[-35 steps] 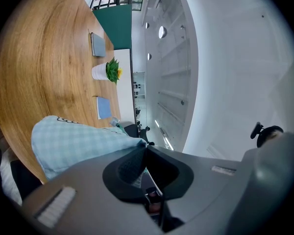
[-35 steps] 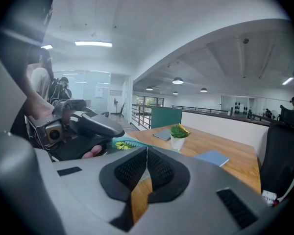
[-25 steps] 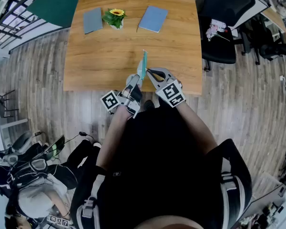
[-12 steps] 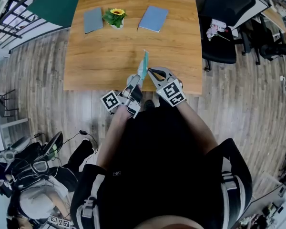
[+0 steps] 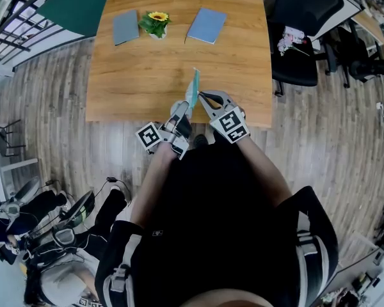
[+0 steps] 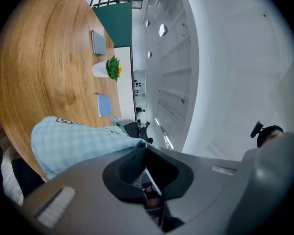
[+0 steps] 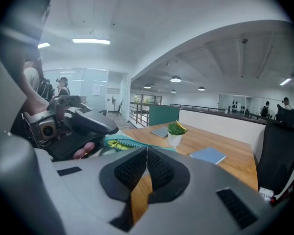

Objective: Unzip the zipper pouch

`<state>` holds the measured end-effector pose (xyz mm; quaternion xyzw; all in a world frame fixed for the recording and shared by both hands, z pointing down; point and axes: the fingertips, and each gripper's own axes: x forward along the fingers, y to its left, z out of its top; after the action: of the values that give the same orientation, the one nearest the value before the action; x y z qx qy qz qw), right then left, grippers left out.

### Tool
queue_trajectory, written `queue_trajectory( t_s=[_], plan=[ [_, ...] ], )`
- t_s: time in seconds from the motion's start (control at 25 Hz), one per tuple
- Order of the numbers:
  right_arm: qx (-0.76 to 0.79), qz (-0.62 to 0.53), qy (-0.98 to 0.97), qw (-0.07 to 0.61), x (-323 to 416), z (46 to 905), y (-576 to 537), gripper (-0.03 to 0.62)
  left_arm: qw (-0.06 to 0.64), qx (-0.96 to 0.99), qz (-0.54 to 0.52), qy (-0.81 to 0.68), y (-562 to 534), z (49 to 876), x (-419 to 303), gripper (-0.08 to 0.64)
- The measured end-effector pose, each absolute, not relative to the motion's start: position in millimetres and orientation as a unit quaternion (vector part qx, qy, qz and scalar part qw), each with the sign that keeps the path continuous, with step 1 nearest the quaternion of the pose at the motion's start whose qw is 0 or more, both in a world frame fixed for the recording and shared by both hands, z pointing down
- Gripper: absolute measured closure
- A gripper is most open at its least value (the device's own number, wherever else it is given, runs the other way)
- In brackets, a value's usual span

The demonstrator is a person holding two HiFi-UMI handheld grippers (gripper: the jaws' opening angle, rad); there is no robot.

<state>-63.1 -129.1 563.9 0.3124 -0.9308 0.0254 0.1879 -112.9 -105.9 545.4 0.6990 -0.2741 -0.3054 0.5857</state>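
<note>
A light teal checked zipper pouch (image 5: 194,85) stands on edge over the near edge of the wooden table (image 5: 141,75), held up between both grippers. My left gripper (image 5: 186,107) is shut on its near end; in the left gripper view the cloth (image 6: 78,143) runs into the closed jaws (image 6: 144,148). My right gripper (image 5: 200,95) comes in from the right and is shut at the pouch's top zipper edge. In the right gripper view the yellow zipper line (image 7: 118,144) lies just behind the closed tips (image 7: 147,150). The pull itself is too small to make out.
At the far side of the table lie two grey-blue notebooks (image 5: 124,27) (image 5: 206,25) with a small potted sunflower (image 5: 155,24) between them. A black office chair (image 5: 301,37) stands to the right. Another person with gear crouches on the floor at the lower left (image 5: 51,235).
Both grippers and the pouch hold still. Only the person at the lower left has shifted.
</note>
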Motion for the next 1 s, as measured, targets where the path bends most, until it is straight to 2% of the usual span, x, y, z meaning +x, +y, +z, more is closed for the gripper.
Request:
queue_trajectory(
  t_s=[1.0],
  plan=[
    [0.324,0.036,-0.927,0.186,-56.1,566.3,-145.2,0.584,0.586,0.703,-0.301,-0.269,-108.5,543.2,-110.5,0.561]
  ],
)
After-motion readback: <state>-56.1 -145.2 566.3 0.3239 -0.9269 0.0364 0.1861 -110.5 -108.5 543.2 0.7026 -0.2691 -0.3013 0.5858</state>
